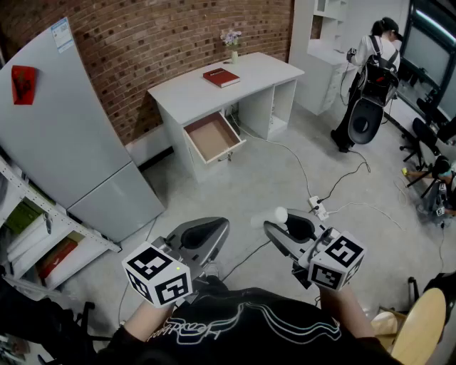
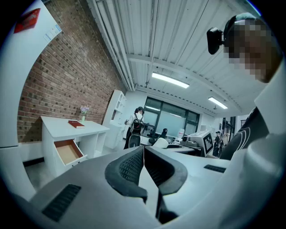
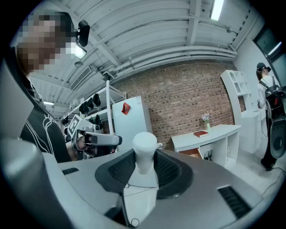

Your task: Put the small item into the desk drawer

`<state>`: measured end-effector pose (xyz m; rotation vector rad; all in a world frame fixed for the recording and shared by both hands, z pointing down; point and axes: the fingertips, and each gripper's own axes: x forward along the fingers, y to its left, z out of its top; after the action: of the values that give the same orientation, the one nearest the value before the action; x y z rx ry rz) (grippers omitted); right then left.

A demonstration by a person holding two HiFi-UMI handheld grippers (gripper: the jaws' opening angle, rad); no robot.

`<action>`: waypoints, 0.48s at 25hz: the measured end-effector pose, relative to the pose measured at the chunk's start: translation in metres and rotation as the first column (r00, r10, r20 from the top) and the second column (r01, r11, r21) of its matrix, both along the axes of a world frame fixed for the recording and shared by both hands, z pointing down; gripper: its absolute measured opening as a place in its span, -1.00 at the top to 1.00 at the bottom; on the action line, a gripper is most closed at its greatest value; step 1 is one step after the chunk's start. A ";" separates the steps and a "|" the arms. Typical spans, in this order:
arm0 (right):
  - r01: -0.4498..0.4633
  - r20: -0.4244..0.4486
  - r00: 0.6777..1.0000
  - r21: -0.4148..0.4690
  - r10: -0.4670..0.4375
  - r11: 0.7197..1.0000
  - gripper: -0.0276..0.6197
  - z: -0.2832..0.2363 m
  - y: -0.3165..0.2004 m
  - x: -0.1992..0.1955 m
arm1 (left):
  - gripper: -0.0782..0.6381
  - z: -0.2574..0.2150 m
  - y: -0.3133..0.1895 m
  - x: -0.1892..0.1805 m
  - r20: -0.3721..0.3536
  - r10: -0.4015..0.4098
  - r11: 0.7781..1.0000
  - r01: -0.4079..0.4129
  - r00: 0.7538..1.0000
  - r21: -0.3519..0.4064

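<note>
Between the jaws of your right gripper [image 3: 144,166] stands the item [image 3: 144,146], a small white piece with a rounded head on a narrower neck. The dark pads [image 3: 119,169] clamp its neck from both sides, and the head pokes out past the tips. You hold it low in front of your body, well apart from the desk [image 1: 187,91] across the floor [image 1: 285,178].

Your left gripper [image 2: 144,154] is beside the right one, about level with it. Its jaws are pressed together with nothing between them.

On the desk's left side the drawer [image 1: 211,137] is pulled out, showing its brown bottom. A red book [image 1: 221,77] lies on the desktop, and a vase [image 1: 234,55] of flowers stands at the back edge by the brick wall [image 1: 178,36]. A grey fridge [image 1: 68,135] stands left of the desk. A power strip [image 1: 318,209] lies on the floor just beyond your right gripper. At the far right, a person [image 1: 375,68] stands facing white shelves [image 1: 328,11].
</note>
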<state>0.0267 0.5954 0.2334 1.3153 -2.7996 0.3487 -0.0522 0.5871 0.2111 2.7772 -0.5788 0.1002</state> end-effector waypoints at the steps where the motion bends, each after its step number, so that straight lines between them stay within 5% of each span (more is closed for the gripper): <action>1: -0.002 0.000 1.000 0.001 0.002 1.000 0.49 -0.001 0.001 0.002 | 0.72 -0.001 0.000 0.001 0.006 -0.004 1.000 0.004 1.000 -0.003; 12: -0.037 0.011 0.999 -0.001 0.037 0.999 0.49 -0.007 0.002 0.028 | 0.72 -0.010 0.003 0.023 0.019 0.019 0.999 -0.019 1.000 0.027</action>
<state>0.0547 0.5978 0.2261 1.3706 -2.7870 0.3588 -0.0289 0.5904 0.2010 2.8110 -0.5628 0.1240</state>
